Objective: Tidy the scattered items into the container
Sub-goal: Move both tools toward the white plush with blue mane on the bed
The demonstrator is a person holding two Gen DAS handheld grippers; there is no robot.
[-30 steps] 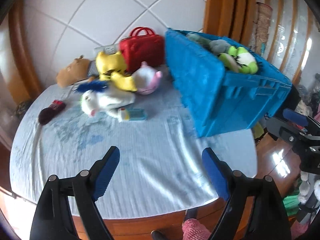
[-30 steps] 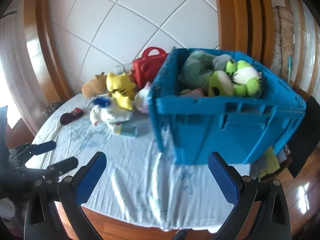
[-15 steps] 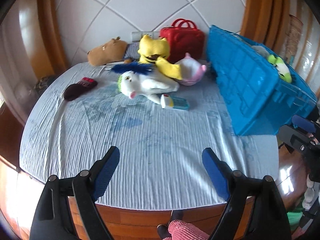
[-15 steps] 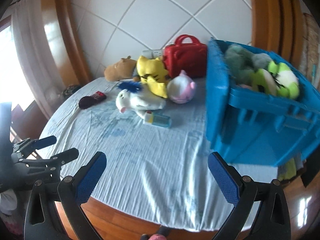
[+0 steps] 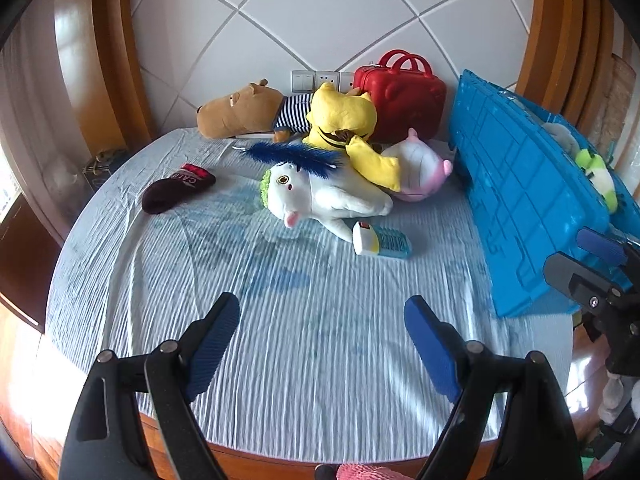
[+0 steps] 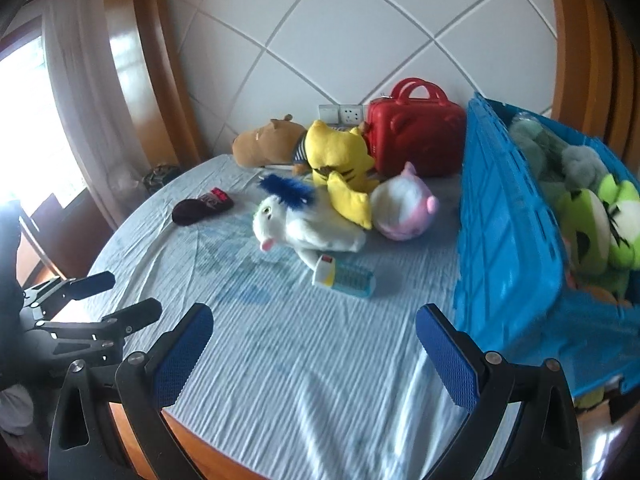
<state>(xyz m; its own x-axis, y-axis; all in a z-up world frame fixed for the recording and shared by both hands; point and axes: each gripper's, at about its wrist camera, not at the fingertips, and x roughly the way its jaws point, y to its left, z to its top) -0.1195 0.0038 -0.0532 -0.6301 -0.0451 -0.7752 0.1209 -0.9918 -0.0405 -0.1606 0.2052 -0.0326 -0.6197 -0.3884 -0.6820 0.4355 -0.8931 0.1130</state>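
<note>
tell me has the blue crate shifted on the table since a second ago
Cannot tell. The blue crate sits further right in both views, but so do the red case and wall sockets, so the cameras swung.

Hidden and cut off

The blue crate (image 6: pixel 508 240) runs off the right edge; the red case (image 5: pixel 404 96) is partly hidden behind the yellow plush (image 5: pixel 344 116).
</note>
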